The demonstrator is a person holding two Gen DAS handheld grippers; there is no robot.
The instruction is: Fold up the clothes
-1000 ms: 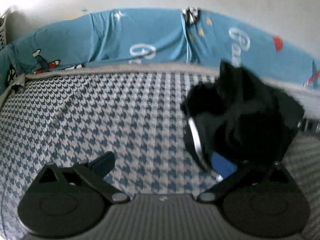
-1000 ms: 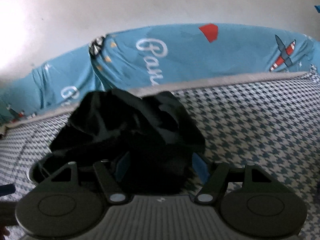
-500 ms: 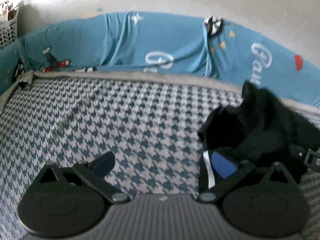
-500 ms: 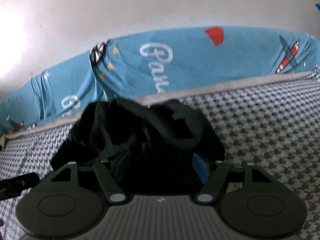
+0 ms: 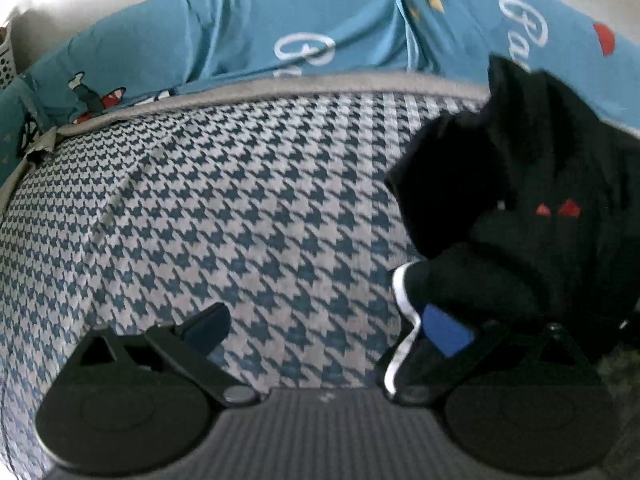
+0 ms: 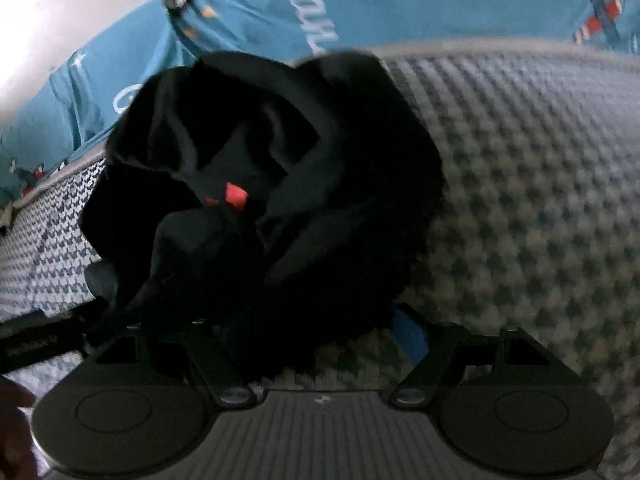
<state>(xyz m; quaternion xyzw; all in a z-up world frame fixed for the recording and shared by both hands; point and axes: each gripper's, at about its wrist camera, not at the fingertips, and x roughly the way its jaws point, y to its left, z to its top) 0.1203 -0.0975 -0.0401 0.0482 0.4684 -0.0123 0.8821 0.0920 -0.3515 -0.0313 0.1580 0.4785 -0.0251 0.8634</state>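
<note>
A crumpled black garment [image 6: 280,184] with small red marks and a white-trimmed edge [image 5: 400,292] lies bunched on the blue-and-white houndstooth bed cover [image 5: 240,216]. My right gripper [image 6: 304,336] straddles its near side. The jaws are opening, and the garment sits between them. The blue right pad [image 6: 408,336] stands a little clear of the cloth, while the left finger is hidden under it. My left gripper [image 5: 324,328] is open wide over bare cover, left of the garment [image 5: 540,208]. Black cloth drapes over its blue right pad [image 5: 444,332].
A teal printed fabric panel [image 5: 304,32] with planes and white lettering runs along the back of the bed, with a pale wall [image 6: 60,12] behind it. A white perforated basket [image 5: 6,64] shows at the far left. A hand [image 6: 12,420] shows at the right wrist view's bottom left edge.
Both grippers have come down closer to the bed cover and the garment has sunk onto it. Red marks now show on the cloth. The right jaws have widened.
</note>
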